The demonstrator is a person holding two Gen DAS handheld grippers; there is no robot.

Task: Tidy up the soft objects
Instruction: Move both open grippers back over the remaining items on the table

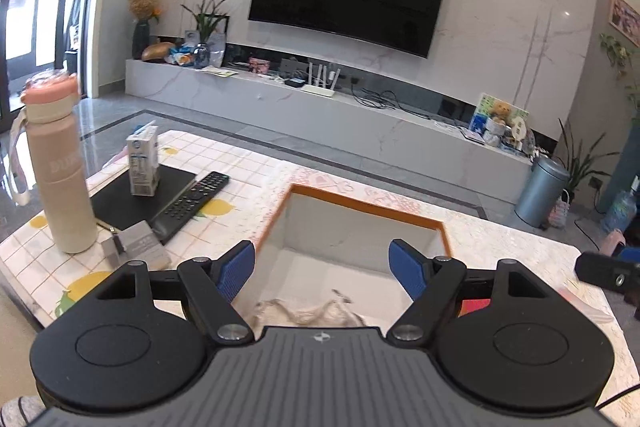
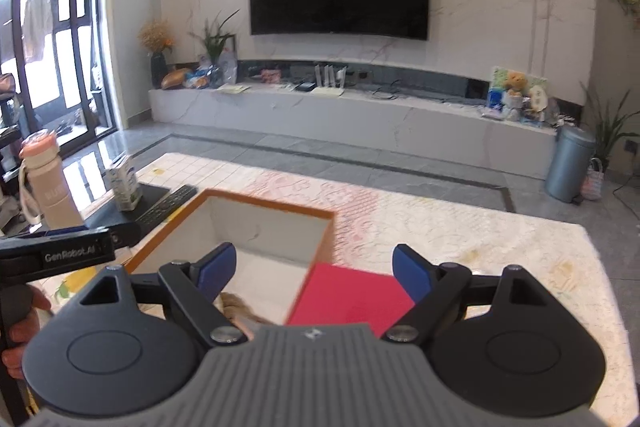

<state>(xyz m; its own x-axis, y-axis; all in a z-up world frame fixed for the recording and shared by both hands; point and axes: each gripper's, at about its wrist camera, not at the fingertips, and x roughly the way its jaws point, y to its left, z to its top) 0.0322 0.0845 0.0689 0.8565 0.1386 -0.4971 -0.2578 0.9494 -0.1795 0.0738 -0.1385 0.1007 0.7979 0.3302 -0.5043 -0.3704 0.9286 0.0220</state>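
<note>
I see both of my grippers up over the table [image 2: 460, 235]. My left gripper [image 1: 322, 273] is spread wide, with nothing between its blue fingers [image 1: 236, 273]. It hangs right above the white box [image 1: 360, 227] with the orange rim. Down in the box, at the near side, lies a soft beige cloth thing [image 1: 308, 313]. It is lumpy and partly hidden behind my tool, so I cannot tell what it is.

My right gripper [image 2: 314, 273] is spread wide too, and it holds nothing. Below it I see the right wall of the box and a red flat thing [image 2: 352, 297] lying on the table just beside that wall, on the right.

Near the left edge of the table stands a tall pink bottle [image 1: 60, 171]. Next to it are a milk carton [image 1: 143, 163] standing on a black pad [image 1: 132, 199], a black remote [image 1: 192, 203] and a small grey box [image 1: 140, 245].

A hand [image 2: 20, 331] holds the left tool's handle at the left side of the right view.
</note>
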